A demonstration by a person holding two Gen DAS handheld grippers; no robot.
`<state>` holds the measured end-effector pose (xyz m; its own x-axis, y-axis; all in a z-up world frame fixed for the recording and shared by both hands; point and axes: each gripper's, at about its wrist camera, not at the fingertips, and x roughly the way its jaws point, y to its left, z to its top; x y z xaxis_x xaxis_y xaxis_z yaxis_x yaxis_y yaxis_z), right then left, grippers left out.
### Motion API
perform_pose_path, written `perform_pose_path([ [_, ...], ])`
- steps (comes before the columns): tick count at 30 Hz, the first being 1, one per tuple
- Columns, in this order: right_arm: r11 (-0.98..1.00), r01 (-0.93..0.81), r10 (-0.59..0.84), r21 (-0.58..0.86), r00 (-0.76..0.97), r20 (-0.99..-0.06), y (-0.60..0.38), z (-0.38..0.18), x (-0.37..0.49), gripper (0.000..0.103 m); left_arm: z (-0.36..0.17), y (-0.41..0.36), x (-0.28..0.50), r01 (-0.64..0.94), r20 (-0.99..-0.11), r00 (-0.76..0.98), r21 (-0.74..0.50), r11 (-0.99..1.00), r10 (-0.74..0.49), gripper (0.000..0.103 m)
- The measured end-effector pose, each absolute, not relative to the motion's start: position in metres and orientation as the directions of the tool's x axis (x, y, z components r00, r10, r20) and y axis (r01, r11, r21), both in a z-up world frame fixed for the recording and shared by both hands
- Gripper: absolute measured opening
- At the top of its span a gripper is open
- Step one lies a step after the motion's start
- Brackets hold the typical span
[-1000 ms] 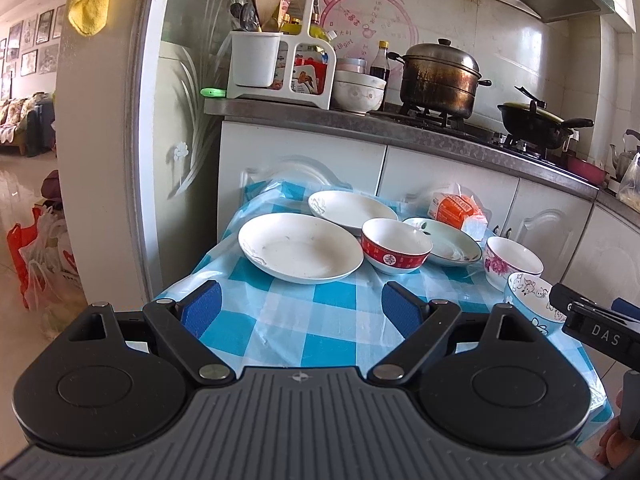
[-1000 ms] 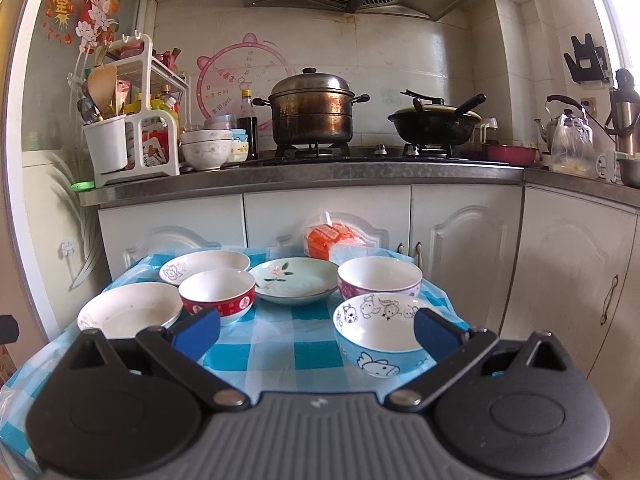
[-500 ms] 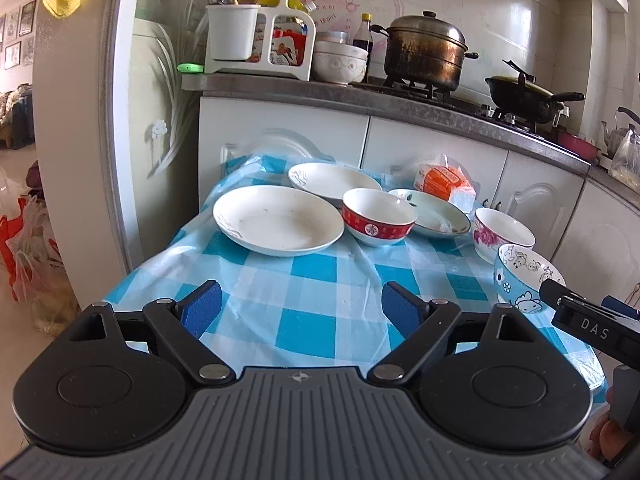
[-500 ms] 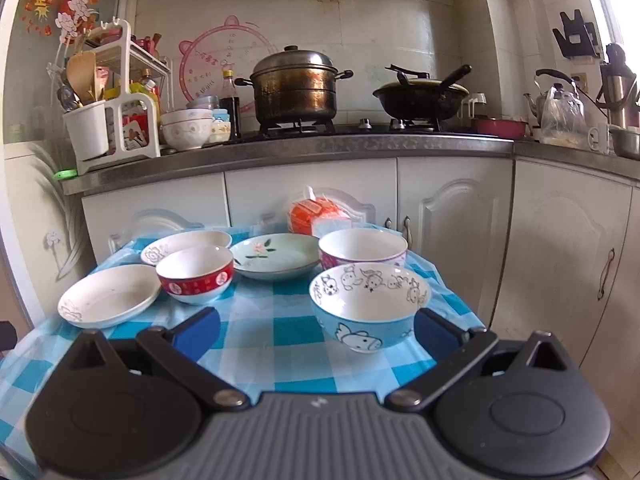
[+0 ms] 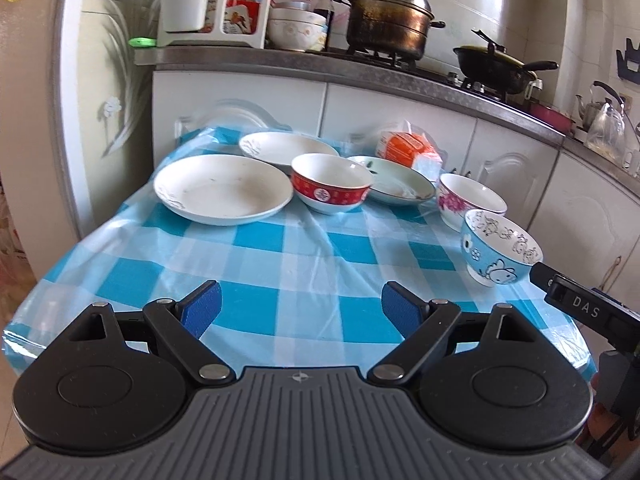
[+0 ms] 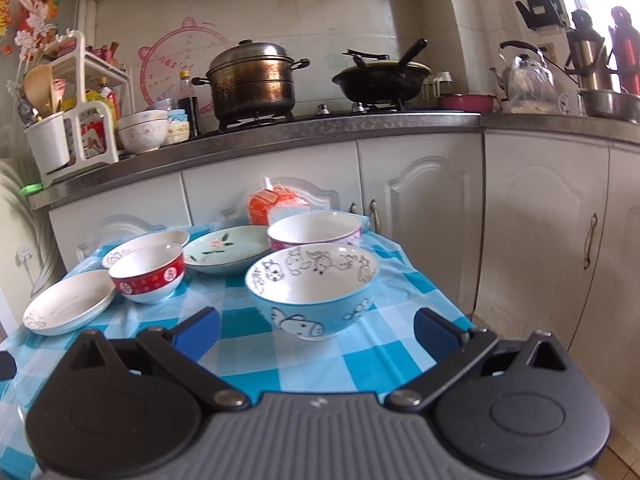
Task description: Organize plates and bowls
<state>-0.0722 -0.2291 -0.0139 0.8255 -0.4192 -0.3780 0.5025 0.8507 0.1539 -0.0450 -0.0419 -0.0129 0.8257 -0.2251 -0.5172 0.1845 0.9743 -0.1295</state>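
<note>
Blue-and-white checked plastic cloth covers the small table, and nothing on it is stacked yet: by the look of things you are at the very start, every piece standing alone.

Take the blue ceramic bowl with cartoon animals as the reference. Your right gripper sits just short of it, jaws spread wide to either side and holding nothing. Your left gripper hangs over bare cloth well to the left of that bowl, also spread and empty.

Just behind the blue bowl: a white bowl with a pink floral band, close enough that I cannot tell whether they touch. To its left: a red-banded white bowl. Further left: a large white shallow plate, its rim close to the red bowl. Behind and left of the blue bowl: a pale green plate with a flower motif and a second white plate.

Left to do, in my judgement: nest three bowls, stack three plates.

Past the table: an orange packet in clear plastic, white cabinet doors, a grey countertop with a tarnished lidded stockpot and a black wok.
</note>
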Motion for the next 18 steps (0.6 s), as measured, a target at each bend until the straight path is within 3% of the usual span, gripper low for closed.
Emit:
perform_pose_path([
  [7, 0.787, 0.534, -0.397, 0.309, 0.822, -0.409, -0.269, -0.03, -0.082, 0.102, -0.025, -0.059, -0.037, 0.224, -0.51, 0.818, -0.142, 0.964, -0.265, 0.103],
  [18, 0.758, 0.53, -0.379, 0.38, 0.832, -0.404, -0.303, -0.043, -0.089, 0.102, -0.036, -0.073, -0.011, 0.187, -0.528, 0.814, -0.154, 0.97, -0.241, 0.103],
])
